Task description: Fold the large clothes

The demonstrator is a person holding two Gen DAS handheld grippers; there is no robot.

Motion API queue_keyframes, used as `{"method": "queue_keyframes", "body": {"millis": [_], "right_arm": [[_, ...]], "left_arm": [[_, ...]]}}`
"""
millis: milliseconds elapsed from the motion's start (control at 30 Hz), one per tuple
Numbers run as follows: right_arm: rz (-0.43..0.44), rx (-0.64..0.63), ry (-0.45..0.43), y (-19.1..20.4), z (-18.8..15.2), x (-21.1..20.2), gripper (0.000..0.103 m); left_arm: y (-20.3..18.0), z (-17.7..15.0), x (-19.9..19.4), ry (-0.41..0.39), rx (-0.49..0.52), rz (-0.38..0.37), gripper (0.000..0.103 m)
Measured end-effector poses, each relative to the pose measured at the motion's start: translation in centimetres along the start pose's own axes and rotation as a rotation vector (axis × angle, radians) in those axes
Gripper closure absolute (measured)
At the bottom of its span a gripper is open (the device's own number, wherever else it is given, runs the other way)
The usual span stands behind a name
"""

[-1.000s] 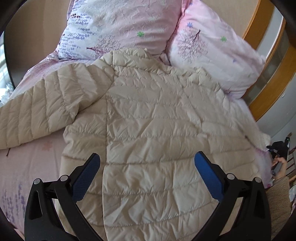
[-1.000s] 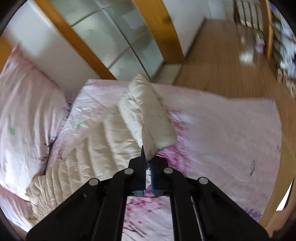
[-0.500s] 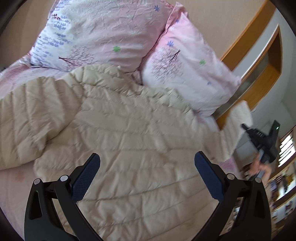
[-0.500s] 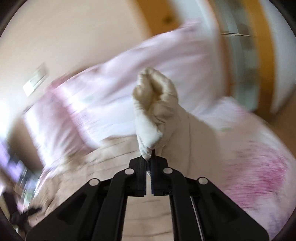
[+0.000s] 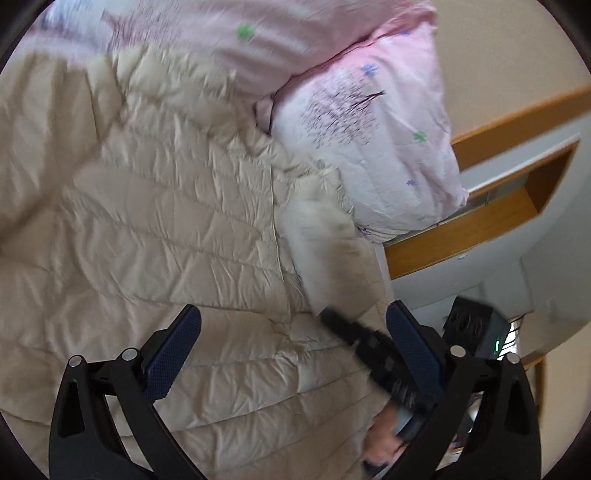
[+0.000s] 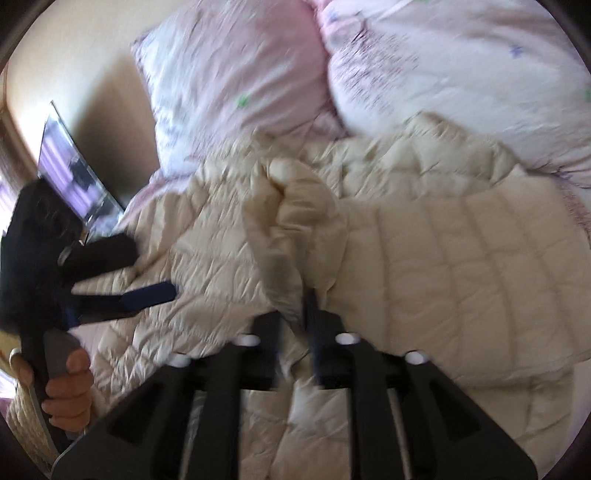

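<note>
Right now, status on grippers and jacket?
Left gripper open, empty. Right gripper just opening, sleeve between the jaws, over jacket. Pillows beyond.

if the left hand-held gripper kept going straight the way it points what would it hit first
Most likely the cream quilted jacket spread on the bed: the open left hand-held gripper points down at its back panel, nothing between. Depth is unclear.

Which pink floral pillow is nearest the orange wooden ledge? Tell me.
The right-hand pink floral pillow in the left wrist view, beside the orange wooden ledge; the other pillow lies farther left.
</note>
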State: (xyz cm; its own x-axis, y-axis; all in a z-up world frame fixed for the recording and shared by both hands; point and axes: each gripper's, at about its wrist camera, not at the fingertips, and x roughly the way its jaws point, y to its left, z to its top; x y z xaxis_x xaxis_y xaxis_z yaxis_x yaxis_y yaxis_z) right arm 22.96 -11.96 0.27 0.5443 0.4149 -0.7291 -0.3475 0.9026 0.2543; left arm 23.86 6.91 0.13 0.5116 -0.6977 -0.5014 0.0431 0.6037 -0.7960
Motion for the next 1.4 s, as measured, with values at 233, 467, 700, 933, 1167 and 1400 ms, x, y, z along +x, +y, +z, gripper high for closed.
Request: {"method": "queue_keyframes", "body": {"millis": [233, 467, 700, 933, 1167, 1400], "right_arm": [[0.141, 0.203, 0.023, -3.4, -1.8, -3.6, 0.030], [0.207, 0.637, -0.022, -12.9, -4.6, -6.0, 0.030], [0.207, 0.776, -0.127, -16.8, -4.9, -6.8, 0.030], [0.140, 0.804, -0.145, -17.7, -4.4, -5.6, 0.036], [-0.014, 0.780, -0.159, -17.8, -4.6, -4.4, 0.081], [-0.281, 0.600, -0.072, -15.9, -3.8, -3.8, 0.087]], "left_arm": [[0.4, 0.0, 3.1, 0.063, -0.039, 0.055, 0.015], [0.2, -0.1, 5.4, 0.101, -0.043, 0.087, 0.032], [-0.6, 0.6, 7.9, 0.136, 0.003, 0.127, 0.094], [-0.8, 3.0, 2.8, -0.027, 0.088, 0.202, 0.096], [2.5, 4.0, 1.5, -0.046, 0.053, 0.273, 0.096], [4.1, 3.3, 3.4, 0.015, 0.027, 0.305, 0.094]]}}
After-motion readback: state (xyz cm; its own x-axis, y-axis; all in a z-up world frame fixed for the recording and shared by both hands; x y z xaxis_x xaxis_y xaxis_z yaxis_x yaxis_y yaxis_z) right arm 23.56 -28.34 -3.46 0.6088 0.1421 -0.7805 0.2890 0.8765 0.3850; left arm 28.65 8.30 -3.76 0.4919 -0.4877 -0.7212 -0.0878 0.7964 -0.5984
